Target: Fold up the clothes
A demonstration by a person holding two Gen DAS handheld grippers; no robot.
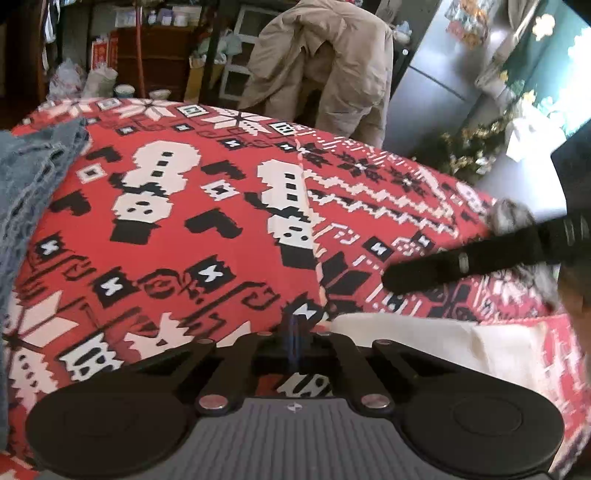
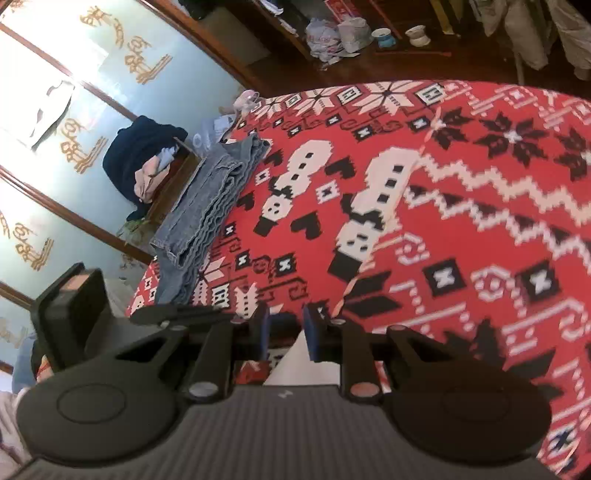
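A red cloth with white and black snowman patterns (image 1: 207,206) covers the table; it also fills the right wrist view (image 2: 461,206). My left gripper (image 1: 297,325) is shut, its tips pinching the cloth where a fold shows the white underside (image 1: 424,332). My right gripper (image 2: 286,332) is nearly closed with a small gap between its blue pads (image 2: 314,336); a white piece of fabric (image 2: 295,365) shows below them. The right gripper also shows as a black finger (image 1: 443,266) in the left wrist view. Folded blue jeans (image 2: 207,206) lie at the table's left edge, and in the left wrist view (image 1: 26,177).
A beige coat (image 1: 325,62) hangs behind the table. A box with dark and pink clothes (image 2: 147,162) stands beyond the jeans. A grey fridge (image 1: 443,66) is at the back right. Shelves with bags and cups (image 2: 351,33) line the far wall.
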